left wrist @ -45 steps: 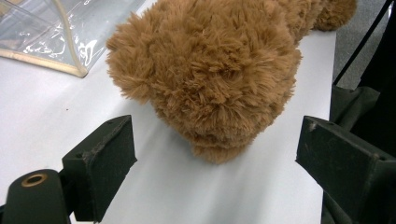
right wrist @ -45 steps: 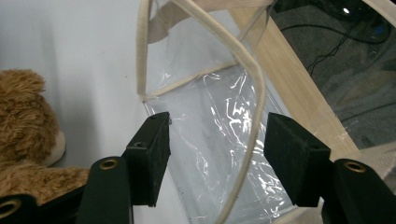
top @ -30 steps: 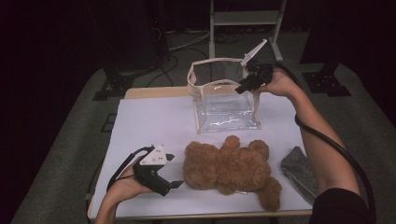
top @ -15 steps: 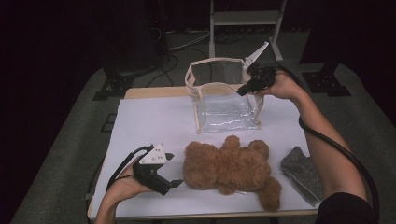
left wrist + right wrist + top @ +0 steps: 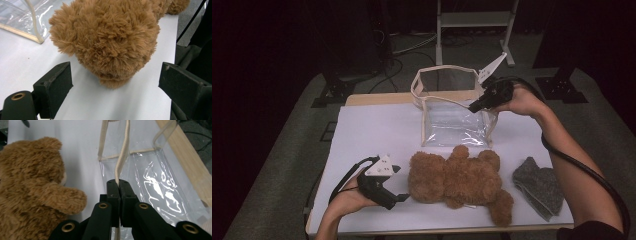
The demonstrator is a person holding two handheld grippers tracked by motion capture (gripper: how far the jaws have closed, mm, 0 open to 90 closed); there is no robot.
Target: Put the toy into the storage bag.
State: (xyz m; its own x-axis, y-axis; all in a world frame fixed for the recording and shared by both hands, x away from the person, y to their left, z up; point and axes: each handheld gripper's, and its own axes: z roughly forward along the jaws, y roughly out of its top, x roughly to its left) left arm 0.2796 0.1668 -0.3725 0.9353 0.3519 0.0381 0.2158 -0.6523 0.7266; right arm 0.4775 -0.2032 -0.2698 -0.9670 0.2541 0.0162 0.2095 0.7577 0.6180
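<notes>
Right gripper point(image 5: 473, 106) had its jaws clamped flat together on the cream trim of the clear bag point(image 5: 457, 122), having just been closing onto it. In the right gripper view the trim strip point(image 5: 122, 157) ran straight up out of the pinch between the jaws of the right gripper point(image 5: 119, 182); the bag's clear wall point(image 5: 155, 182) lay ahead and to the right of the jaws, and the teddy bear point(image 5: 30, 185) sat to their left, apart from them. The bag stood upright on the worktop point(image 5: 377, 130), open top up, with its front wall just behind the bear.

Left gripper point(image 5: 401, 184) had its jaws spread wide, holding nothing. In the left gripper view the bear's head point(image 5: 107, 40) was straight ahead, between the lines of the two jaws of the left gripper point(image 5: 115, 77) but just past their tips; pads not touching the fur. A corner of the clear bag point(image 5: 22, 20) showed ahead to the left of the left jaw. The teddy bear point(image 5: 459, 180) lay flat on the worktop, head toward the left gripper.

A grey cloth point(image 5: 539, 185) lay on the worktop beyond the bear's legs, well apart from both sets of jaws.
</notes>
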